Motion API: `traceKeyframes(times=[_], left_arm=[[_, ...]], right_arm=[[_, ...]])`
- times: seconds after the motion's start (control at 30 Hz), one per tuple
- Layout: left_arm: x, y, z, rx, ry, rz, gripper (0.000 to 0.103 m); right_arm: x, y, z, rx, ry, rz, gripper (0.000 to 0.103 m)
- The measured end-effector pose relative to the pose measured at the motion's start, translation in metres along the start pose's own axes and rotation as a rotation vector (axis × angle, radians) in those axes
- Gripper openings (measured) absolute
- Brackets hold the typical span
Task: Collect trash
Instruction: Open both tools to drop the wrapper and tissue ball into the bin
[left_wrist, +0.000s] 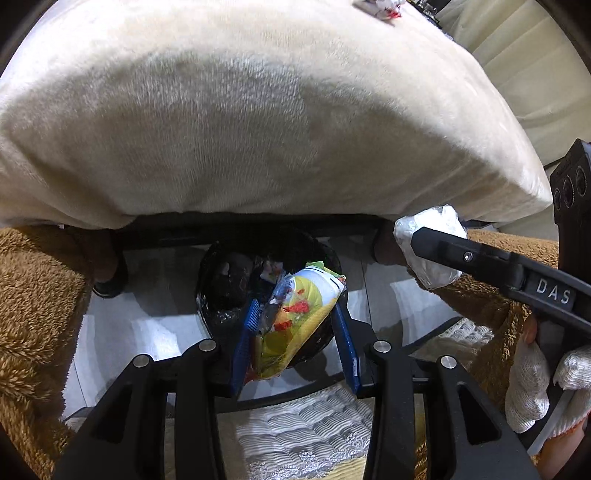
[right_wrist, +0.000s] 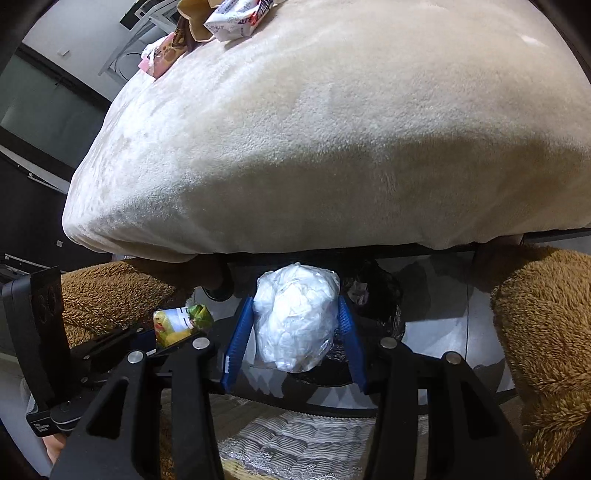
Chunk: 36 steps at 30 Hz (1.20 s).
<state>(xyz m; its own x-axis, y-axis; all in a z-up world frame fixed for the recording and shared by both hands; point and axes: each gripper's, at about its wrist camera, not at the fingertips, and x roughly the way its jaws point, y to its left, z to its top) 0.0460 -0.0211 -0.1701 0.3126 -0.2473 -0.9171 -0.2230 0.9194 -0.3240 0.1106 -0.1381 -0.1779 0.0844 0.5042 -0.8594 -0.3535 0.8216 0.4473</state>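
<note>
Spreading across both views, a plush cream blanket (left_wrist: 258, 122) overhangs a black-lined bin (left_wrist: 221, 291). Above it, the right gripper (right_wrist: 295, 325) clamps a crinkled white plastic wad (right_wrist: 295, 317); the left gripper (left_wrist: 295, 328), opposite one stamped "DAS", pinches a glossy yellow wrapper (left_wrist: 299, 314).

Cream plush bed (right_wrist: 332, 129) overhead; glossy pale floor (left_wrist: 155, 314) beneath; dark wall panels (right_wrist: 33, 206) left.
</note>
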Motion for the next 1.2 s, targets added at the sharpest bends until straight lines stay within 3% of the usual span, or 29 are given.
traceKeyframes(times=[0.1, 0.27, 0.3, 0.33, 0.37, 0.7, 1.0, 1.2], left_arm=[[0.005, -0.001, 0.003, 0.016, 0.018, 0.014, 0.039], [0.006, -0.002, 0.005, 0.017, 0.035, -0.002, 0.041], [0.007, -0.001, 0.006, 0.014, 0.038, -0.006, 0.049], [0.007, -0.002, 0.006, 0.014, 0.043, -0.002, 0.068], [0.006, -0.001, 0.007, 0.014, 0.041, -0.001, 0.073], [-0.01, -0.004, 0.005, 0.012, -0.026, 0.007, 0.074], [-0.041, -0.011, 0.007, 0.038, -0.154, 0.009, 0.074], [-0.078, -0.024, 0.007, 0.084, -0.281, 0.015, 0.074]], right_arm=[[0.003, -0.007, 0.003, 0.058, 0.024, 0.051, 0.048], [0.002, -0.004, 0.007, 0.053, 0.029, 0.066, 0.048], [0.003, -0.005, 0.008, 0.059, 0.034, 0.079, 0.052], [0.002, -0.006, 0.008, 0.072, 0.031, 0.091, 0.058], [0.0, -0.006, 0.01, 0.083, 0.023, 0.092, 0.069], [-0.015, -0.004, 0.011, 0.087, -0.044, 0.11, 0.073], [-0.05, 0.007, 0.007, 0.016, -0.174, 0.13, 0.073], [-0.086, 0.016, -0.004, -0.055, -0.287, 0.112, 0.073]])
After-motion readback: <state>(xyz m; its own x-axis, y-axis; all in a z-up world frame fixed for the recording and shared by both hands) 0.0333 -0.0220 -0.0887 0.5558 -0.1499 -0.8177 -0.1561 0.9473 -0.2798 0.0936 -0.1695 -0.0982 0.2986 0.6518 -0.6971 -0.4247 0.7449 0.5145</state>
